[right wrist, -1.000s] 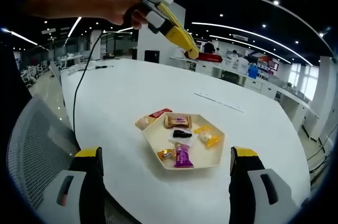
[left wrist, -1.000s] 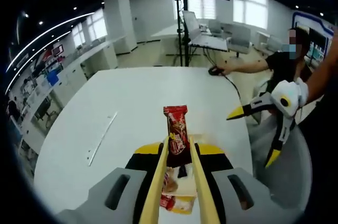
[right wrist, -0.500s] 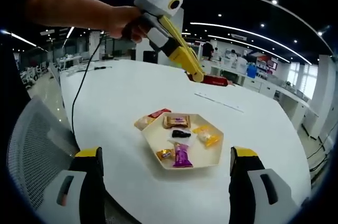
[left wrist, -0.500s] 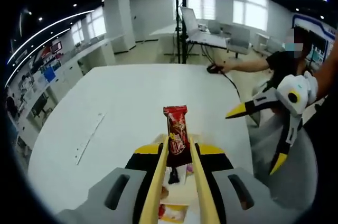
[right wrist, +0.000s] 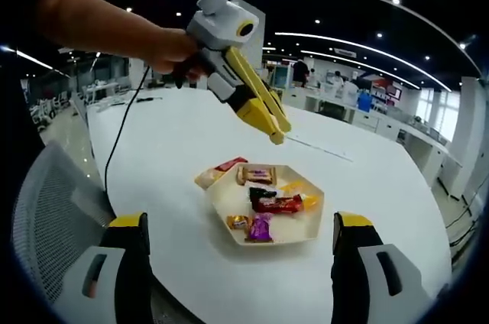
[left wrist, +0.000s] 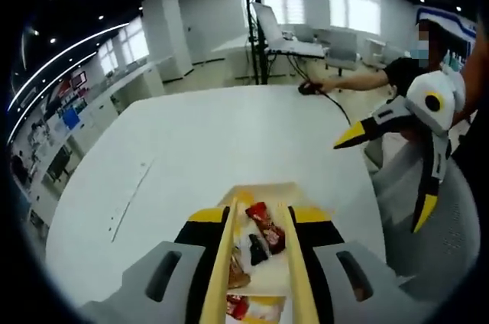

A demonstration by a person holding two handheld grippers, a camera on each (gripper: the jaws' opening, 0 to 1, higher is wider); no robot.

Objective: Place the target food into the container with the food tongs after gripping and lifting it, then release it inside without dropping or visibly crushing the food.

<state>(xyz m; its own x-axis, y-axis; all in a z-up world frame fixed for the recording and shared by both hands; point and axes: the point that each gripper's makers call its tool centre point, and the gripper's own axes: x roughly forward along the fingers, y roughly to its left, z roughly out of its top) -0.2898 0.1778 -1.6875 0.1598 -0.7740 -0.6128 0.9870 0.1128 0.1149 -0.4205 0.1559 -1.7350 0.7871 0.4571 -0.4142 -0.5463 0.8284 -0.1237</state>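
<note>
Red bar (right wrist: 276,204) dropped, now lying crosswise in tray (right wrist: 306,231).

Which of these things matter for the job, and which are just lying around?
Part of the job:
- red snack bar, lying in the tray
- hexagonal tray
- left tool, above the tray

Just lying about:
- other wrapped snacks
- black cable
- mesh chair

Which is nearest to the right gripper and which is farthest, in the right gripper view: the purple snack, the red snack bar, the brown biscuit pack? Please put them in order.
1. Purple snack, at the tray's near edge.
2. Red snack bar, lying across the middle of the tray.
3. Brown biscuit pack, at the tray's far side, below the tips of the left gripper.
</note>
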